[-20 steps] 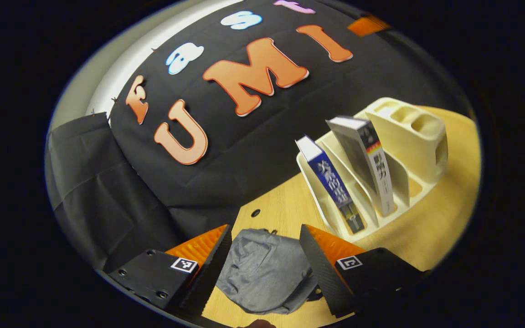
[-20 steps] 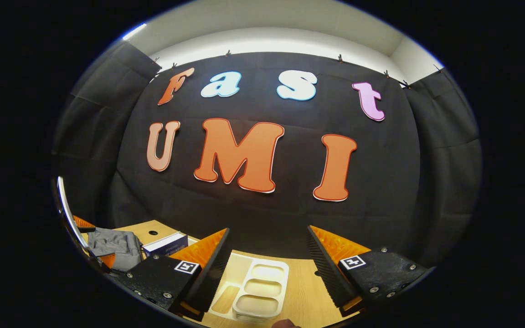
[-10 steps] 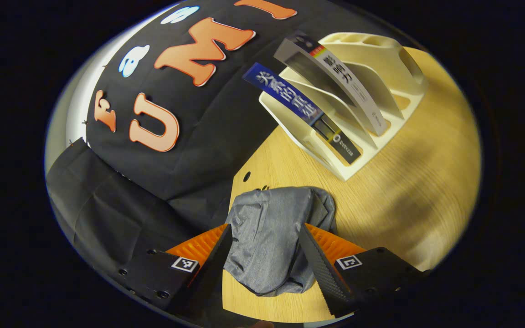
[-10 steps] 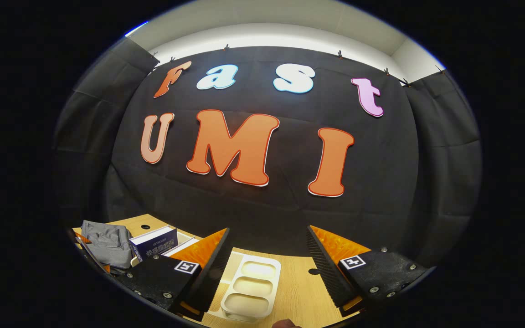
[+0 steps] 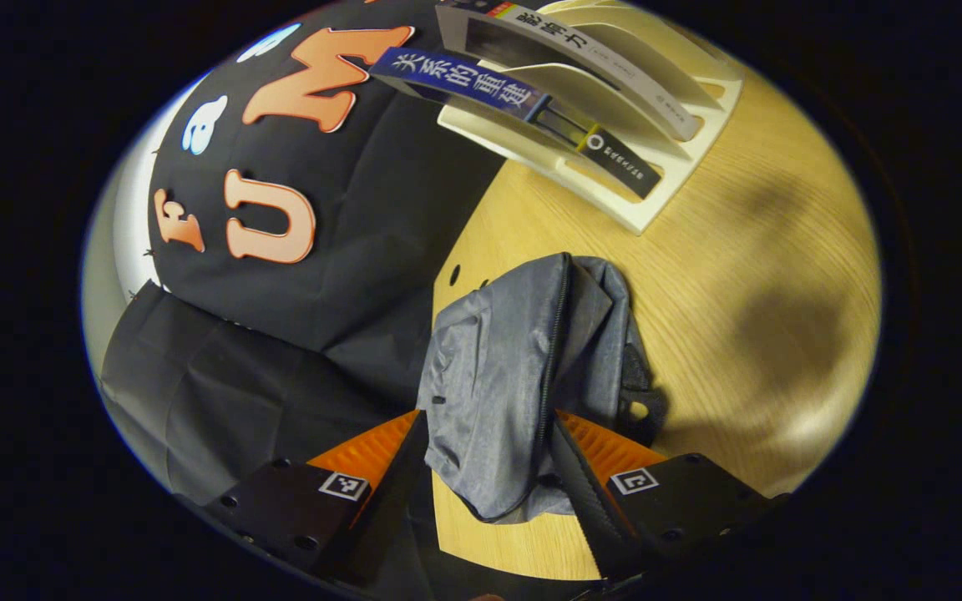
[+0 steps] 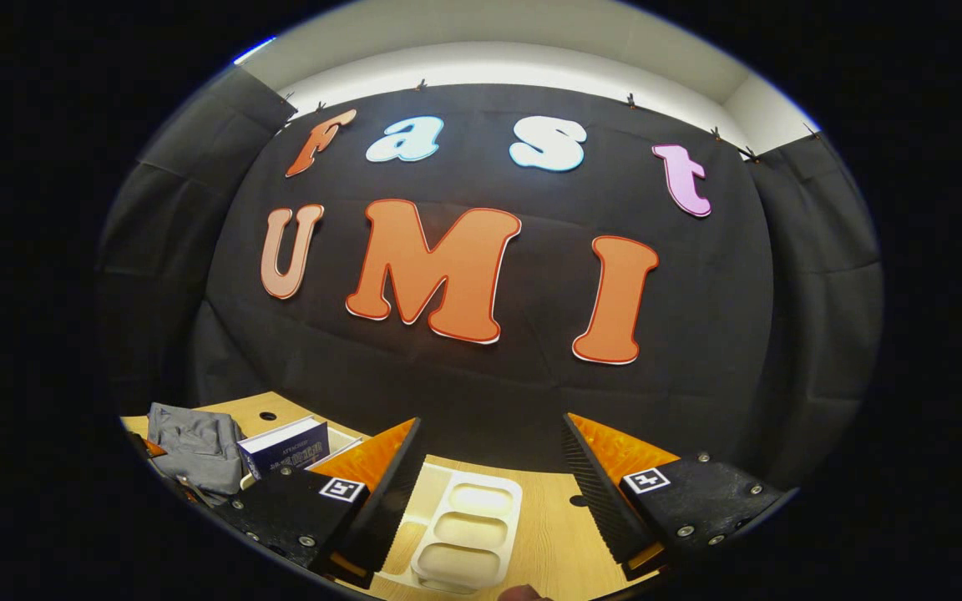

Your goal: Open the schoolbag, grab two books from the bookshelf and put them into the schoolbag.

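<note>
The grey schoolbag (image 5: 489,367) lies crumpled on the wooden table (image 5: 765,275), its dark zipper (image 5: 554,334) shut and running along the top. My left gripper (image 5: 489,421) is open, low over the bag's near end, with the fabric between its orange fingers (image 5: 364,442). Behind stands the cream bookshelf (image 5: 640,209) holding a blue book (image 5: 464,79) and a grey-white book (image 5: 581,58), both leaning. My right gripper (image 6: 491,421) hangs open and empty above the bookshelf (image 6: 464,534). In the right gripper view the blue book (image 6: 285,442) and the schoolbag (image 6: 189,442) sit at the lower left.
A black strap piece (image 5: 635,401) sticks out of the bag's right side. A small round hole (image 5: 454,275) marks the table near the back edge, where the black cloth wall (image 5: 347,275) hangs. Bare wood stretches to the right of the bag.
My left gripper has tipped down and come closer to the schoolbag, which now lies between its fingers. The bookshelf has slid to the top of that view. The right gripper barely moved.
</note>
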Demonstrator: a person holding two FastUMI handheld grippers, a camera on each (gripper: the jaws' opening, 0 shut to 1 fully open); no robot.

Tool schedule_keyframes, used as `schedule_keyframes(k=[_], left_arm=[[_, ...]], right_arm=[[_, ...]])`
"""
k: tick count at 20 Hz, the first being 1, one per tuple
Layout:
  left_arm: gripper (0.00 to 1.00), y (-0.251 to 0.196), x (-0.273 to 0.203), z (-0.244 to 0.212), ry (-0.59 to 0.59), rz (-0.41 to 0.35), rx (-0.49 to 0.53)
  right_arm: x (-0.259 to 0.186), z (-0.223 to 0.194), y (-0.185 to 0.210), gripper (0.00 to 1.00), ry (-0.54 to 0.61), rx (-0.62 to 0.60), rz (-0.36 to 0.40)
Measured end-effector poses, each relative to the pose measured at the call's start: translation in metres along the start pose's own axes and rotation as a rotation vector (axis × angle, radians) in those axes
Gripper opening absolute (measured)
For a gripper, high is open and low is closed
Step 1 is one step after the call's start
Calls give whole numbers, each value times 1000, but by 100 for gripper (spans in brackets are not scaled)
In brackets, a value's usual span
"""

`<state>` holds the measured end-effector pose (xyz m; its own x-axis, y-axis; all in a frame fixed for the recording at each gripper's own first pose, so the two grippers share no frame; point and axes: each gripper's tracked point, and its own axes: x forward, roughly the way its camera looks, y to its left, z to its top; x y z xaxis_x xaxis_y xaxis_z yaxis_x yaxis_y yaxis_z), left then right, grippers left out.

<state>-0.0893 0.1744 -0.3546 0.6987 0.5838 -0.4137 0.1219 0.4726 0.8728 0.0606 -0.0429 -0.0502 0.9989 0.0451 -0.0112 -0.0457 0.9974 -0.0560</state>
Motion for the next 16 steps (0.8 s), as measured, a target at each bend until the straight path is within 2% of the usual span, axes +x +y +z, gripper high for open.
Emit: schedule_keyframes(k=[3,5,11,13,14,16], left_arm=[[88,23,-8,6,-65,57,-1],[87,35,-6,8,-98,54,-20],[86,24,44,2,-109,-119,-57],[77,21,54,2,-138,-182,-61],[64,20,58,1,-148,-219,-73],[49,17,57,0,-168,-297,-95]], right_arm=[[0,4,9,96,3,-23,-2],[0,8,19,96,7,-38,-7],[1,26,70,96,24,-36,-60],[2,31,93,96,39,-40,-74],[4,34,104,96,44,-43,-81],[7,37,124,96,57,-48,-83]])
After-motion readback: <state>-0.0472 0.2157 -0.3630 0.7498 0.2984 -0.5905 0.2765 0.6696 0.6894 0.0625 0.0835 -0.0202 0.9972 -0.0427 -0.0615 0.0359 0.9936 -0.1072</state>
